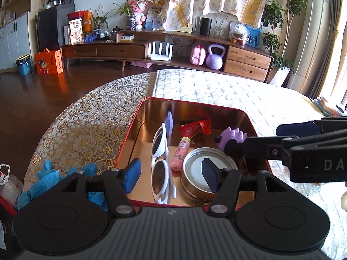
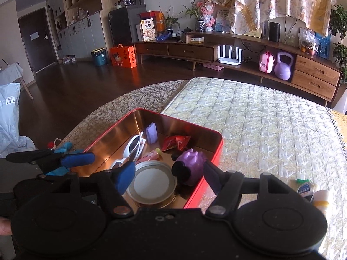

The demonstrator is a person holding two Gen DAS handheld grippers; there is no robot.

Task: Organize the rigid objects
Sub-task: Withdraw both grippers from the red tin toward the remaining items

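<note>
A shallow rectangular tin (image 1: 130,143) with red outer walls and a coppery, mirror-like inside is seen on a table covered by a gold circle-patterned cloth (image 1: 86,125) and a quilted cream mat (image 1: 216,91).

Inside the tin, a pair of white-framed sunglasses with dark lenses (image 1: 161,162) is laid along the nine o'clock side. Just beside it, toward the centre, a pink tube with a yellow cap (image 1: 180,153) is found. A round silver metal tin with a white-centred lid (image 1: 195,173) is set at six o'clock, touching the tube's lower end. A crumpled red foil packet (image 1: 195,127) is placed at twelve o'clock, and a small lilac rectangular block (image 1: 169,121) is stood upright against the wall at eleven o'clock. A purple ridged plastic toy with a black knob (image 1: 232,138) is located at three o'clock.

The left gripper (image 1: 171,175) is held spread above the sunglasses and round tin, with nothing pinched. The right gripper (image 2: 169,177) is likewise spread, poised over the purple toy and the tin's near wall, gripping nothing.

Crumpled blue gloves (image 1: 49,177) are seen outside the tin at eight o'clock.
</note>
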